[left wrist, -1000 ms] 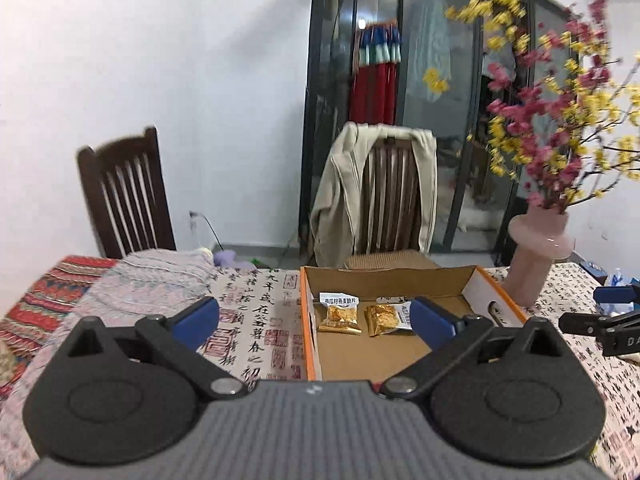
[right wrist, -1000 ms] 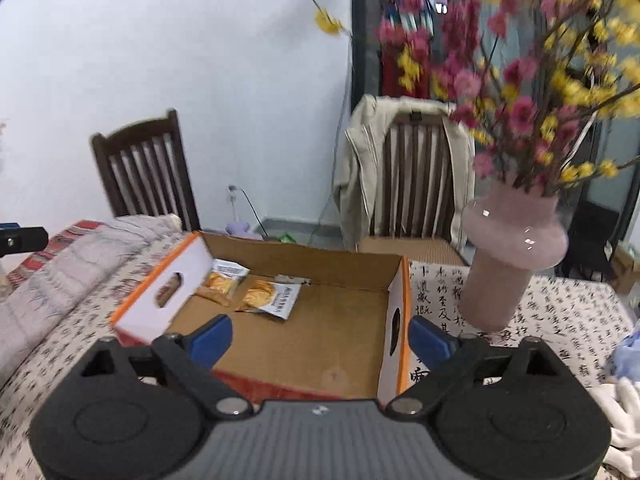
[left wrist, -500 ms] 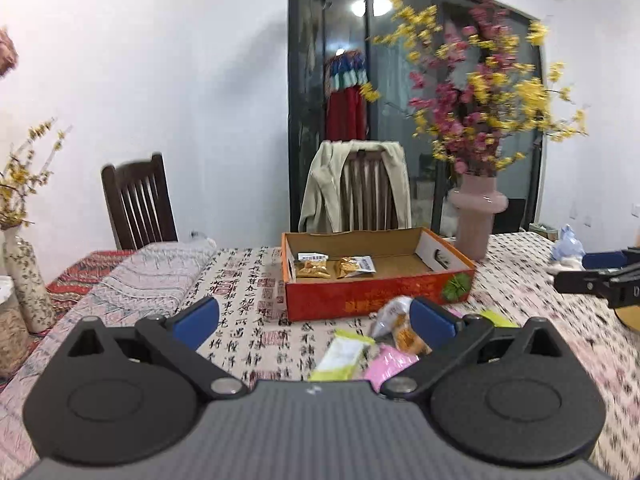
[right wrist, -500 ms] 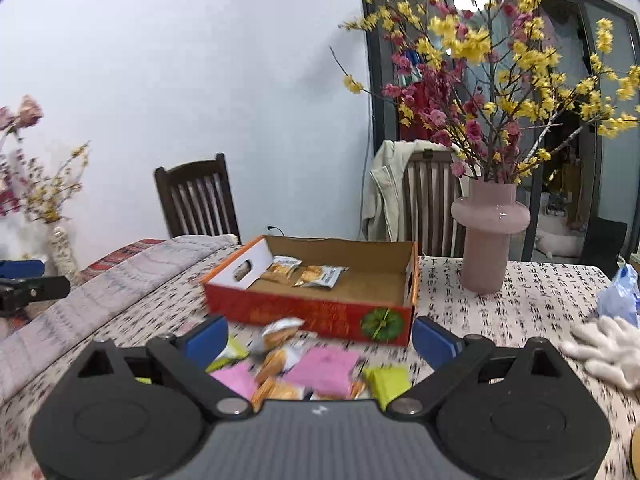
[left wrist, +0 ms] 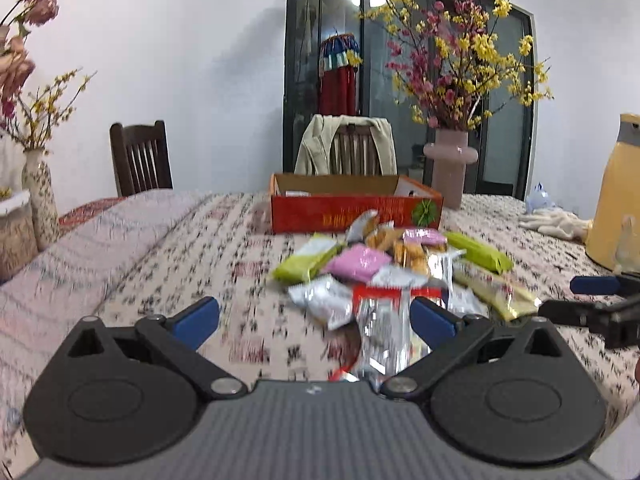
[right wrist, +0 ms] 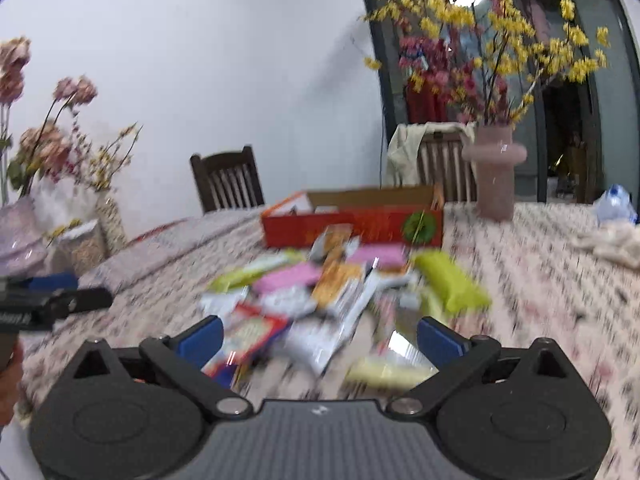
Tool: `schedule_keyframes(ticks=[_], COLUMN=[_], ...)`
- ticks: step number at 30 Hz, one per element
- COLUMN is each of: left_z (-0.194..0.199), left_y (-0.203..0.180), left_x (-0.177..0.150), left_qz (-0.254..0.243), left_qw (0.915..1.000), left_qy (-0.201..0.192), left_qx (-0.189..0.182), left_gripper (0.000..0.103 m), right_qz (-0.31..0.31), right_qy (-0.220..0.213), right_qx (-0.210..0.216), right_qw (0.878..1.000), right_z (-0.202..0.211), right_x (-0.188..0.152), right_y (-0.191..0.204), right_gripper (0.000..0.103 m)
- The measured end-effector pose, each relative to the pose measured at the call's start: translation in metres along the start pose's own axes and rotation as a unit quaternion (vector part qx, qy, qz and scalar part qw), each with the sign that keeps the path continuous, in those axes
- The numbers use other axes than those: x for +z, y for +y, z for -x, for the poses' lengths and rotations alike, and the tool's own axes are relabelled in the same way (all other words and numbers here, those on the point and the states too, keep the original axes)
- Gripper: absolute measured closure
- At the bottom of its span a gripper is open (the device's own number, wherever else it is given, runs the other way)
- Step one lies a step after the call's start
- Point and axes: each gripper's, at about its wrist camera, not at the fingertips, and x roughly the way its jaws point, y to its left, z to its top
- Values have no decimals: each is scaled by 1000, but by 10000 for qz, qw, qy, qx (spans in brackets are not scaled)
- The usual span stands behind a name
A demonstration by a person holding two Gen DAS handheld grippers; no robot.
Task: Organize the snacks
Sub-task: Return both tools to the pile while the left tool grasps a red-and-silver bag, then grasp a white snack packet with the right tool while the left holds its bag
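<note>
Both tools are spread wide and empty — the left tool (left wrist: 315,316) hangs low over the near edge of the snack pile (left wrist: 384,268), the right tool (right wrist: 320,334) right above the same heap. The packets lie loose and overlapping on the counter (left wrist: 160,248), just in front of the red box (left wrist: 356,210), which looks to have a few packets in it already. From where I stand the risk is plain: the wrappers are slick and stacked, so a tool closing here could pinch two at once, or skid one aside. The pink vase (left wrist: 450,172) stands just beside the box — a careless swing could clip it
</note>
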Motion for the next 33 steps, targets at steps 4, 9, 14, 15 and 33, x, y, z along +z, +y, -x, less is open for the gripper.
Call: schedule_keyframes(ticks=[4,9,14,15,33], left_z=[-3,-15,-37,-42,-116], left_y=[-5,-16,-28,-31,-40], left_x=[-16,-24,-19,-16,0], left_qz=[-135,-223,-335,-370,-351], left_qw=[9997,9985,9964,9960,9816], left_qy=[180,416,644,664,1561], left_qx=[-124,-282,-441,-463,-1041], left_gripper=[0,0,0,0,45], right_qz=[228,114,-2,5,684], right_qy=[104,195,345,358,794], right_qx=[-73,-123,-168,-185,-249], right_qw=[9997,9997,9993,9992,9942], right_z=[7,8,0,-3,-59], right_x=[-25,-37,-38,-36,9], right_y=[10,6,0,-1,-13], right_gripper=[0,0,0,0,6])
